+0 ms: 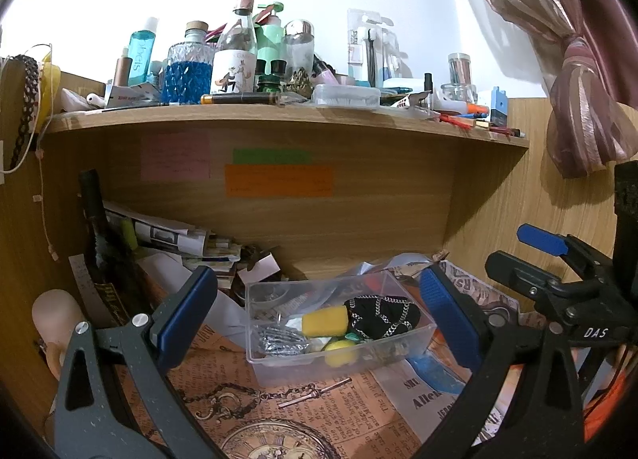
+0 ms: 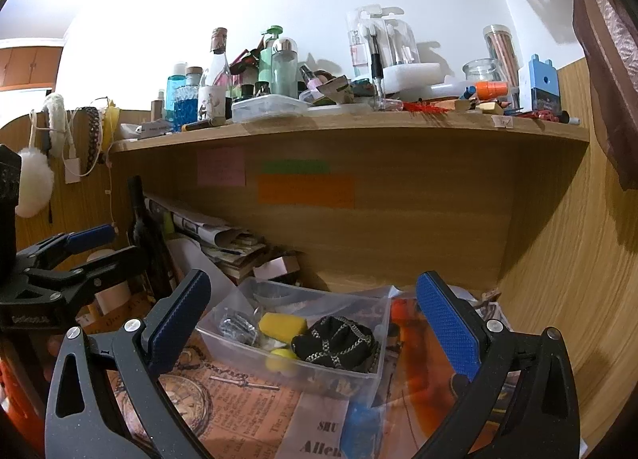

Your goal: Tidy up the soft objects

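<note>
A clear plastic box (image 1: 414, 341) (image 2: 371, 363) sits on the desk under the shelf. In it lie a yellow sponge (image 1: 325, 320) (image 2: 282, 325), a black pouch with a chain pattern (image 1: 382, 316) (image 2: 335, 343), a yellow ball (image 1: 340, 351) (image 2: 281, 357) and metal clips (image 1: 281, 339) (image 2: 235, 325). My left gripper (image 1: 319, 311) is open and empty, hovering in front of the box. My right gripper (image 2: 315, 323) is open and empty, also facing the box. Each gripper shows at the edge of the other's view: the right one (image 1: 558, 259), the left one (image 2: 67, 252).
A crowded shelf (image 1: 279, 116) (image 2: 343, 128) of bottles and jars hangs above. A dark wine bottle (image 1: 99, 236) (image 2: 145, 232) and stacked papers (image 1: 179, 240) stand at the back left. A newspaper-print mat (image 1: 319, 407) covers the desk. A curtain (image 1: 578, 60) hangs right. White earmuffs (image 2: 34, 180) hang left.
</note>
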